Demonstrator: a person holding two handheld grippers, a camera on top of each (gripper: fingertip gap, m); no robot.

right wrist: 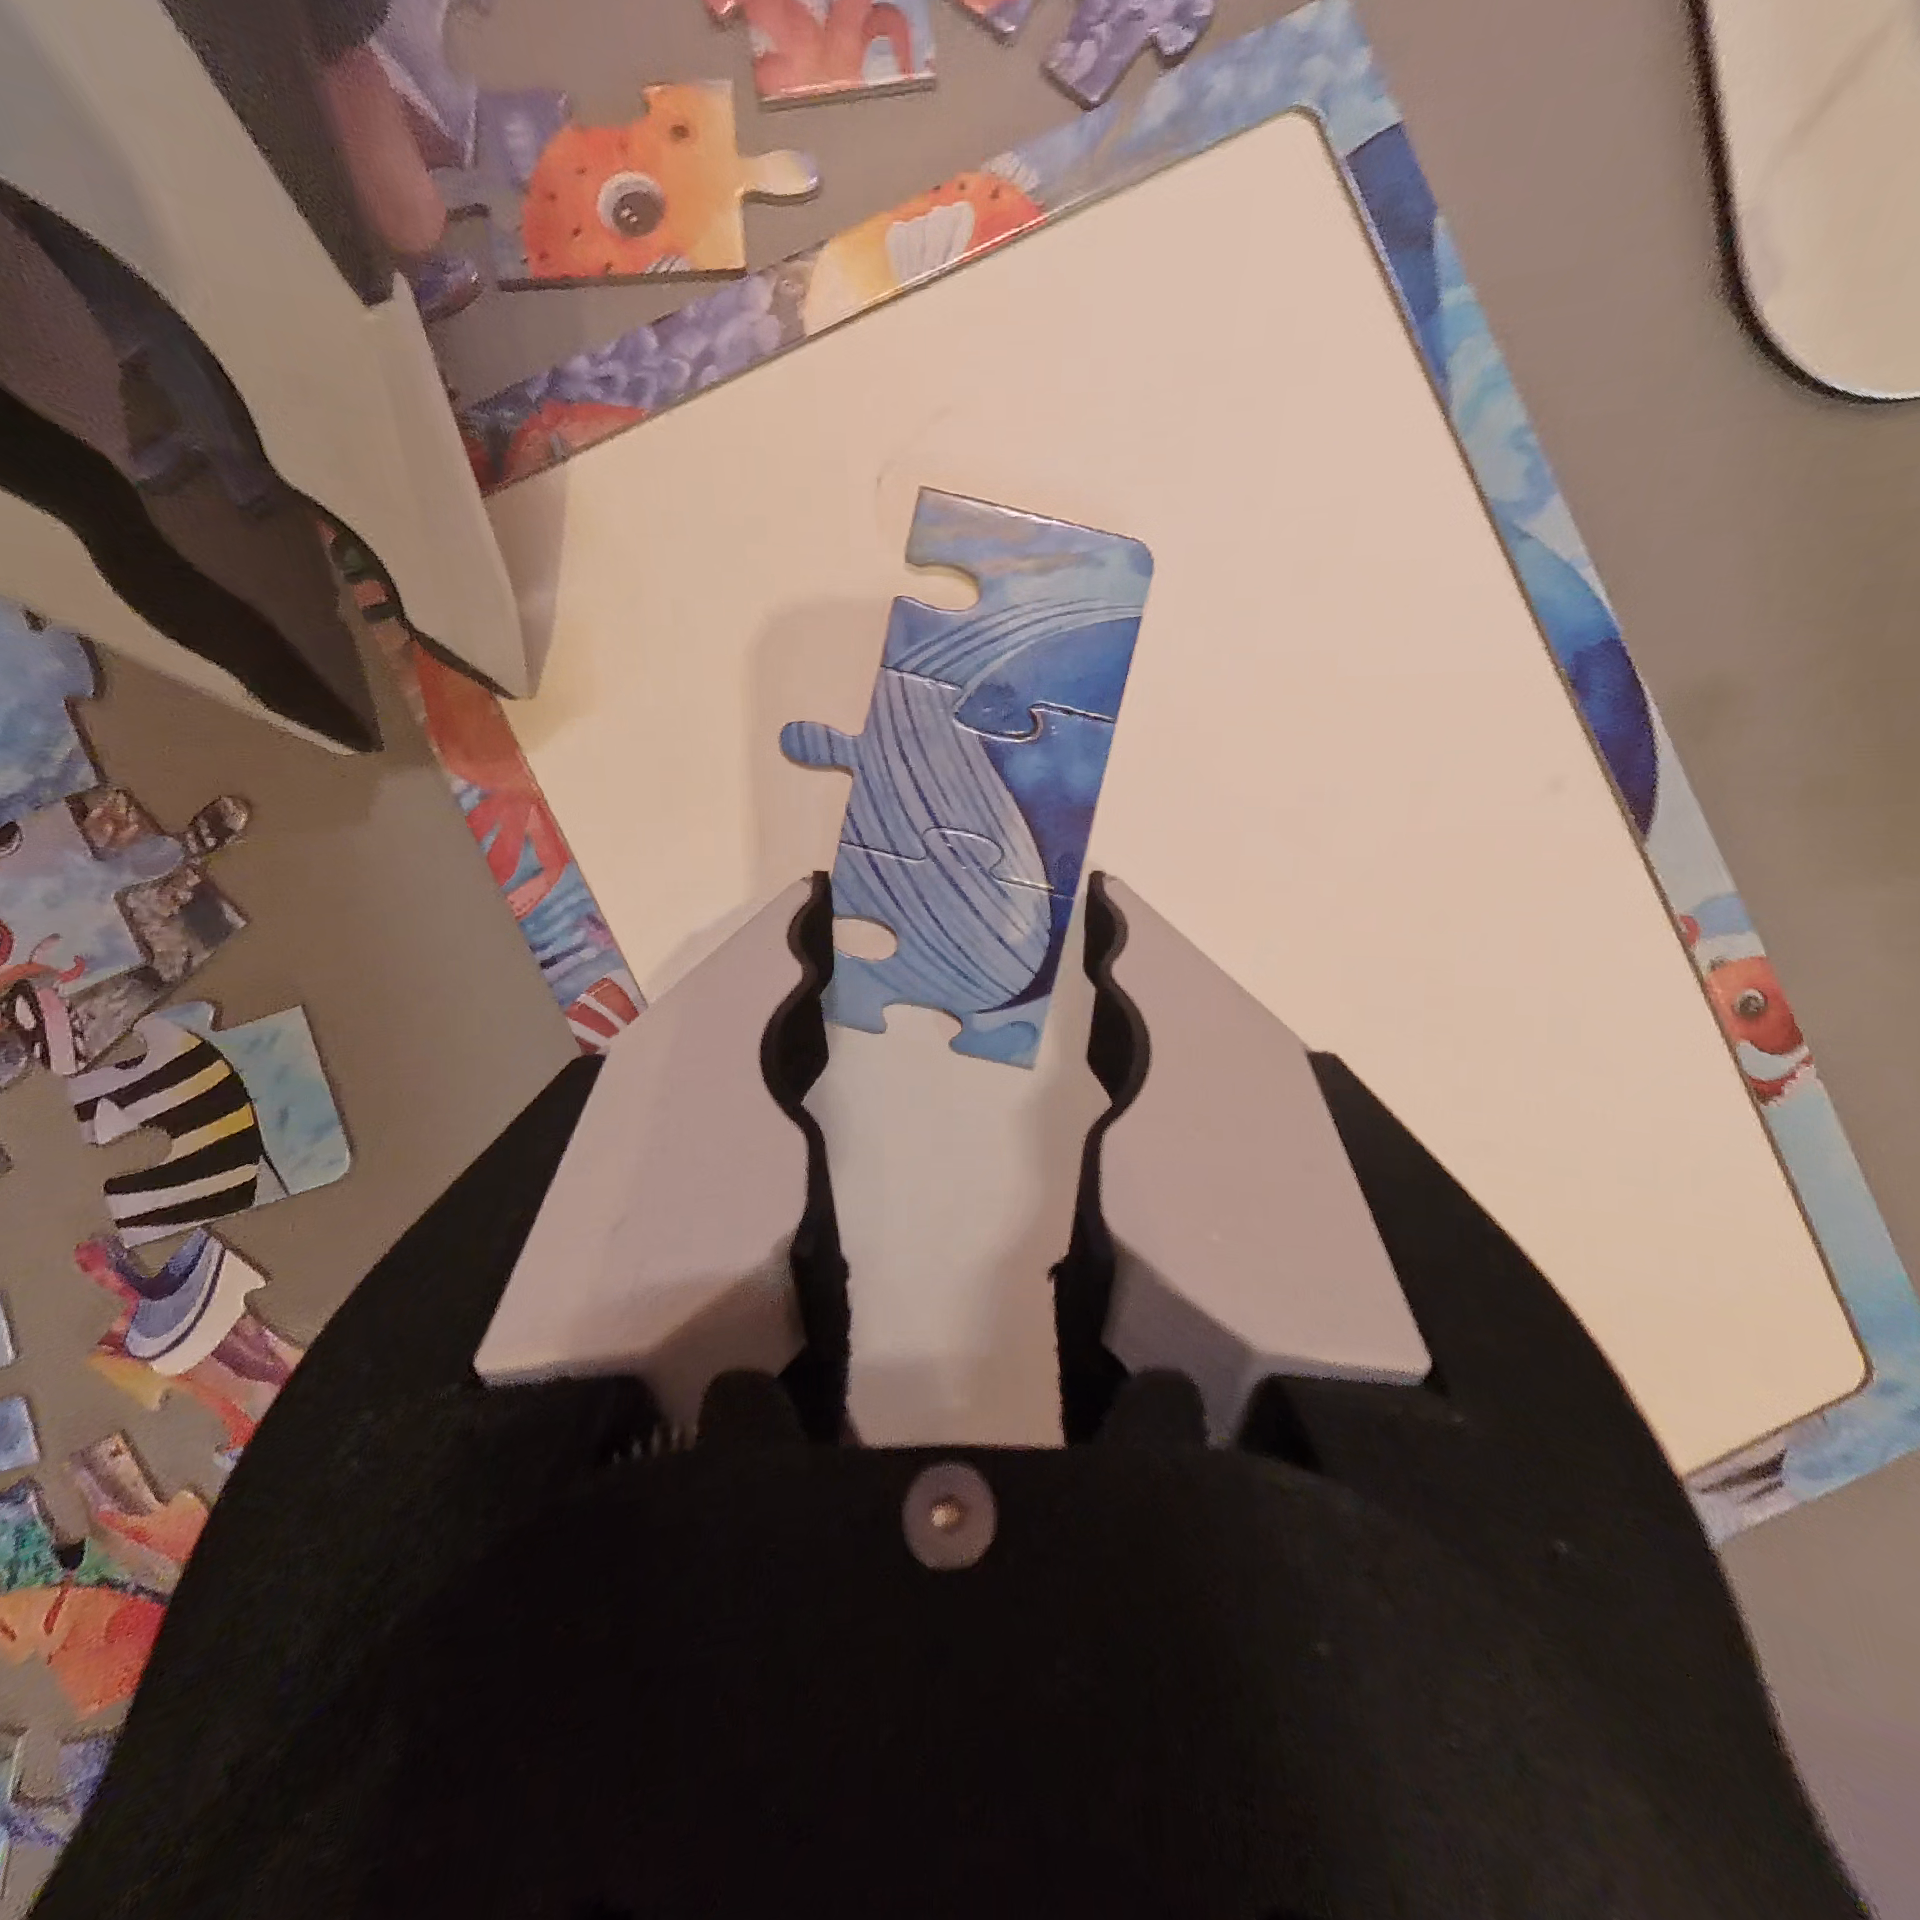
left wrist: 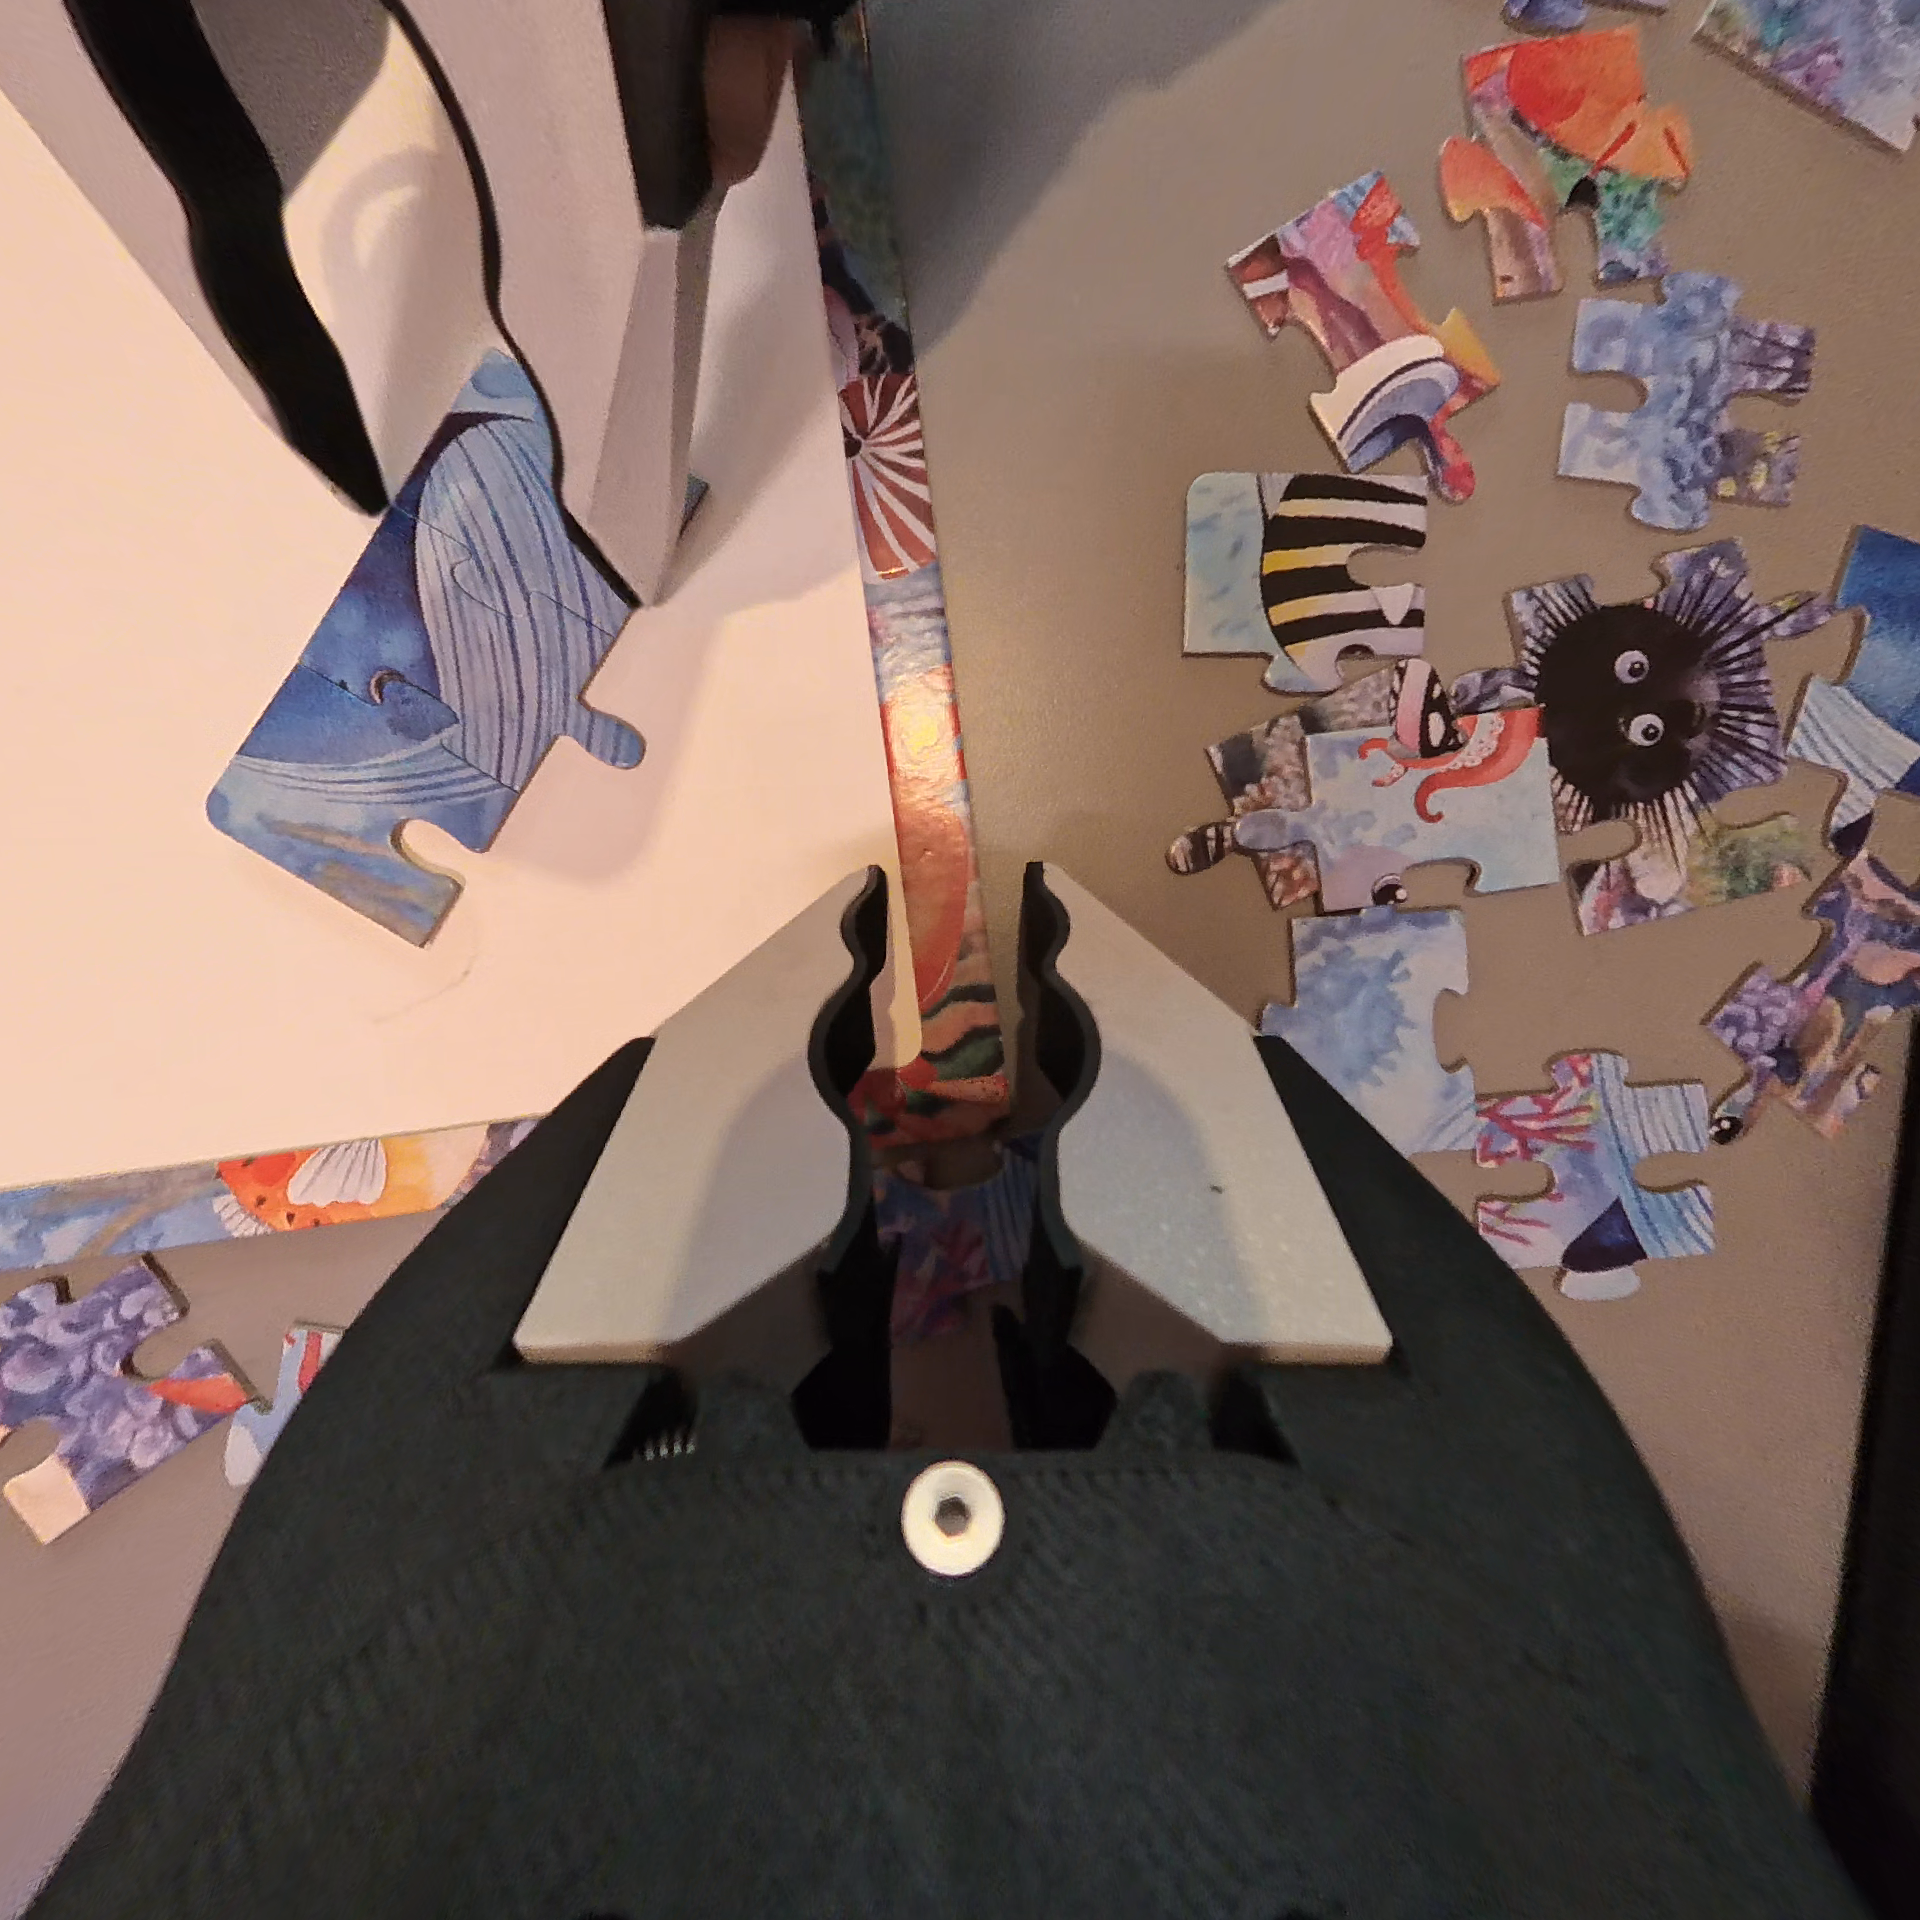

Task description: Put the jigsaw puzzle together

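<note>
While resting on the cream tray (right wrist: pixel 1351 727):
Whale strip (right wrist: pixel 987 790): three joined blue pieces.
Right gripper (right wrist: pixel 951 904): fingers spread, straddling strip's end.
Left gripper (left wrist: pixel 954 894): fingers narrow, astride tray rim.

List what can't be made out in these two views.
- Left wrist view: the left gripper straddles the tray frame; contact hidden.
- Left wrist view: the right gripper's fingers cover part of the whale strip.
- Right wrist view: the strip's near end reaches between the right gripper tips; contact unclear.

Grey tabletop (left wrist: pixel 1091 436); white rounded object (right wrist: pixel 1829 208).
</note>
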